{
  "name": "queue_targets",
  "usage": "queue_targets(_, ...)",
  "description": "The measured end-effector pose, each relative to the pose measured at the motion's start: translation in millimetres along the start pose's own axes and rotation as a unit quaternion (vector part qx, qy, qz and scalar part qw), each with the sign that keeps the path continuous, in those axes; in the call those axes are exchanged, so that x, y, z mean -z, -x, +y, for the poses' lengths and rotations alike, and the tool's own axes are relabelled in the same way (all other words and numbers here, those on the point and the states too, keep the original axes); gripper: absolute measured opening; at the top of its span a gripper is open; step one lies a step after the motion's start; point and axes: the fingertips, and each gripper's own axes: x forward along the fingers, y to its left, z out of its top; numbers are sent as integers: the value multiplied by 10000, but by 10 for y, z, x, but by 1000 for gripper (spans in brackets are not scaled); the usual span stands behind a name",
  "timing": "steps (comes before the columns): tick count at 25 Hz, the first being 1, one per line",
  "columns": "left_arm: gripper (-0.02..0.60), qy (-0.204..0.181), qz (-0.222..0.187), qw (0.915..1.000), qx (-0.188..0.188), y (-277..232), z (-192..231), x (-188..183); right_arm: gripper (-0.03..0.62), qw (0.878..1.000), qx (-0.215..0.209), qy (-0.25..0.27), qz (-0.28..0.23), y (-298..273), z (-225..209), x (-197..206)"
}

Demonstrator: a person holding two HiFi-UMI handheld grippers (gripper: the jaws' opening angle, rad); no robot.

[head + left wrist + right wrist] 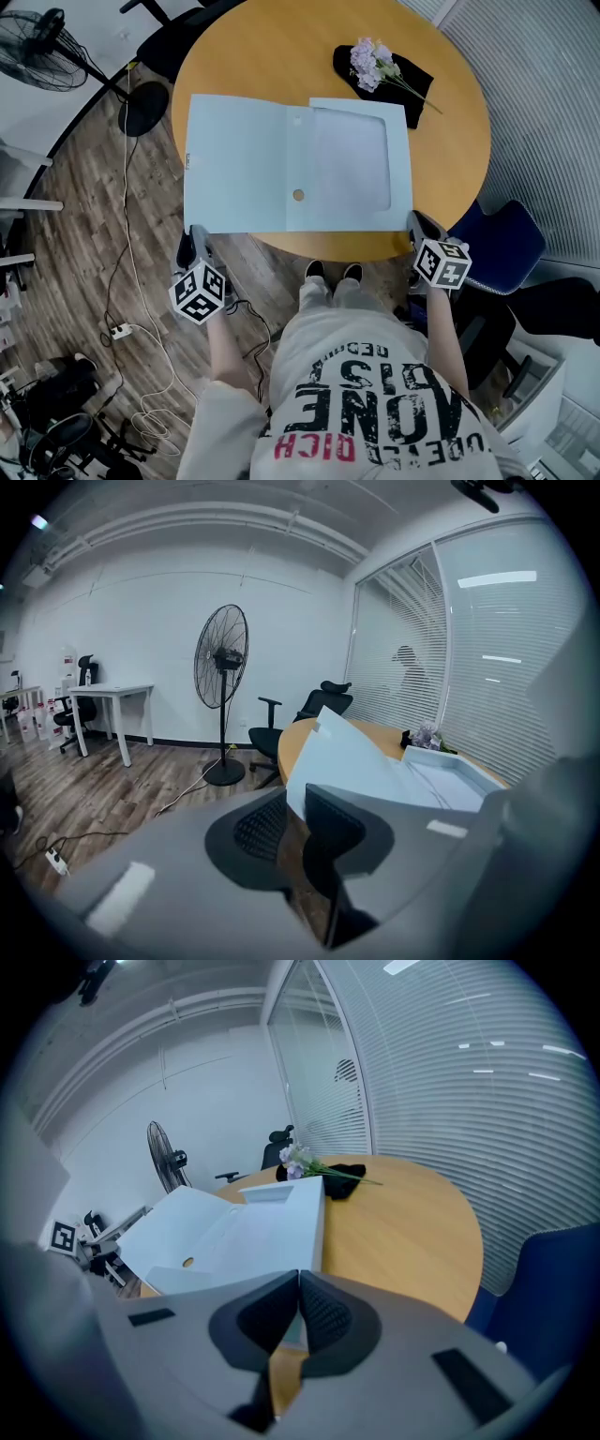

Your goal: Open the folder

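Folder (239,164) lies spread open on the table's (272,47) near side. Right gripper (420,225) pinches its near-right corner. Left gripper (198,236) is part-open, empty, by the near-left corner. Pull left clear without snagging the cover.

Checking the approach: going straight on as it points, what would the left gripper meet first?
Probably the near left corner of the open folder, right ahead of the left gripper; depth is unclear.

Round wooden table (450,141), top level. A pale blue folder (244,159) lies open and flat on it, its near left corner overhanging the rim. Well apart, at the far right, lies a black cloth (405,67) bearing a sprig of lilac flowers (368,58).
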Motion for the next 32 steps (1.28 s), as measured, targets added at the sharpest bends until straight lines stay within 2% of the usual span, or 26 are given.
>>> queue_targets(7,80,112,319,9993,-142,-177,149,246,12,10000,21,-7,-16,-8,0,-6)
queue_targets(13,87,42,440,9988,-190,-215,189,301,12,10000,25,-19,-41,2,15,-10)
queue_targets(16,89,-16,374,9991,-199,-186,162,249,12,10000,38,-33,-49,0,5,-10)
queue_targets(22,97,-456,59,9988,-165,-31,16,2,12,10000,33,14,-70,-17,-7,-2)
queue_targets(26,108,-474,-180,9987,-29,111,-81,-178,12,9999,-70,-26,-90,2,10,-6)
queue_targets(32,126,-526,-545,9966,310,311,-289,-486,14,9971,-386,47,-656,148,181,-265)
